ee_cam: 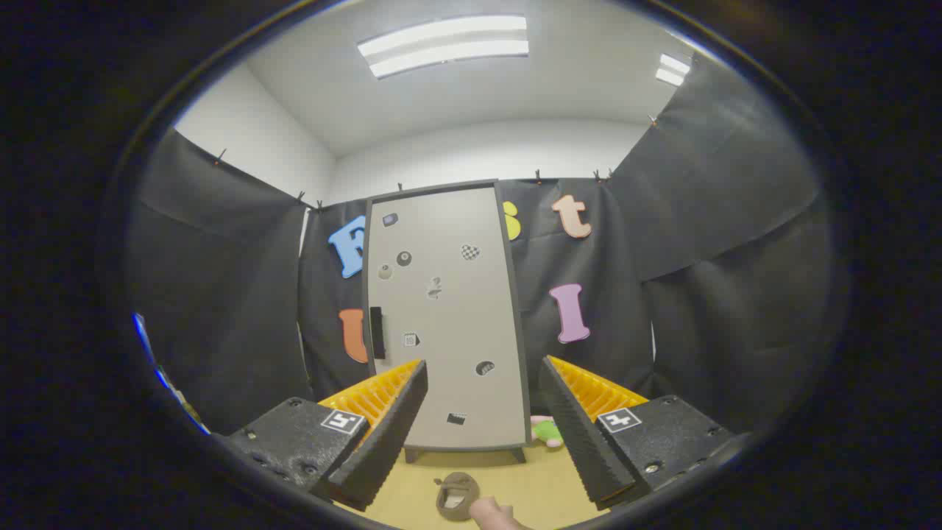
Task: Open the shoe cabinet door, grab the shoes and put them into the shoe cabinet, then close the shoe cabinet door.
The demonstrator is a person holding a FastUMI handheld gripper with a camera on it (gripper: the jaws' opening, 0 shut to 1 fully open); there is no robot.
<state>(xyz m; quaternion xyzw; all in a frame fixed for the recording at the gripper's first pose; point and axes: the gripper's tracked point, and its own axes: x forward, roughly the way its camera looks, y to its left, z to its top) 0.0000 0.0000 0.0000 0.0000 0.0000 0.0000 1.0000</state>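
Note:
A tall grey shoe cabinet (445, 316) stands on short legs beyond my fingers, its door shut and dotted with small stickers. A dark vertical handle (377, 332) sits on the door's left edge. On the yellow floor, between my fingers and close in front, lies a brown shoe (456, 496). A person's fingertip (489, 513) touches the shoe's near right side. My gripper (482, 438) is open, with nothing between its fingers, and hangs well short of the cabinet.
A pink and green soft thing (546, 431) lies on the floor by the cabinet's right foot. Black cloth walls (221, 309) close the booth on the left, back and right. The yellow floor (537, 486) runs from the cabinet toward me.

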